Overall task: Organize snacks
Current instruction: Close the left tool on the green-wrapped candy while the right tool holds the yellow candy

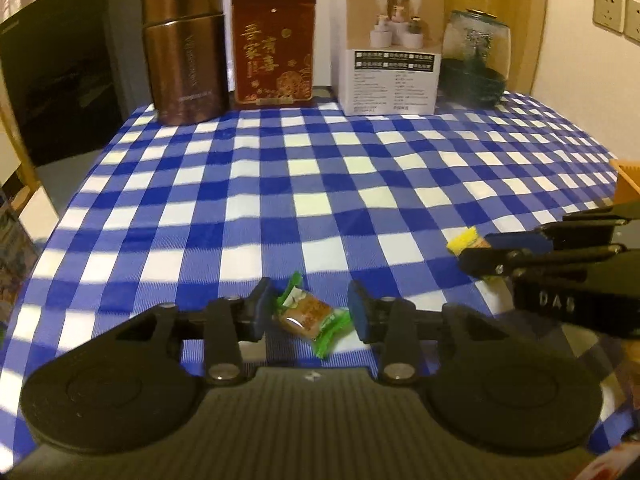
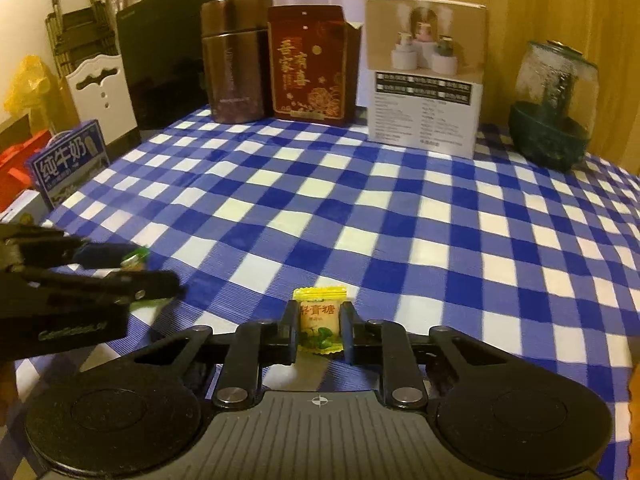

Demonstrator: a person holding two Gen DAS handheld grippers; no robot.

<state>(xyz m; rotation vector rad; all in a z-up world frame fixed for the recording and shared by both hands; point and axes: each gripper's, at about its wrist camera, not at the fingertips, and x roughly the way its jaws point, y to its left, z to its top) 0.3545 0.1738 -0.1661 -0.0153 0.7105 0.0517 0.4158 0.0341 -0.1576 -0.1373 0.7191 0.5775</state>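
A green-wrapped brown candy (image 1: pixel 310 317) lies on the blue checked tablecloth (image 1: pixel 304 184) between the fingers of my left gripper (image 1: pixel 308 312). The jaws stand apart on either side of it with gaps, so the gripper is open. My right gripper (image 2: pixel 319 326) is shut on a yellow-wrapped candy (image 2: pixel 320 322), its pads pressed against both sides. In the left wrist view the right gripper (image 1: pixel 472 254) shows at the right with the yellow candy (image 1: pixel 466 240). In the right wrist view the left gripper (image 2: pixel 152 276) shows at the left with the green candy (image 2: pixel 134 258).
Along the back stand a brown metal canister (image 1: pixel 184 52), a red printed box (image 1: pixel 274 46), a white carton (image 1: pixel 388 46) and a glass jar on a dark bowl (image 1: pixel 476 60). A black box (image 1: pixel 60 68) stands at the left. A blue milk carton (image 2: pixel 68 162) sits off the left edge.
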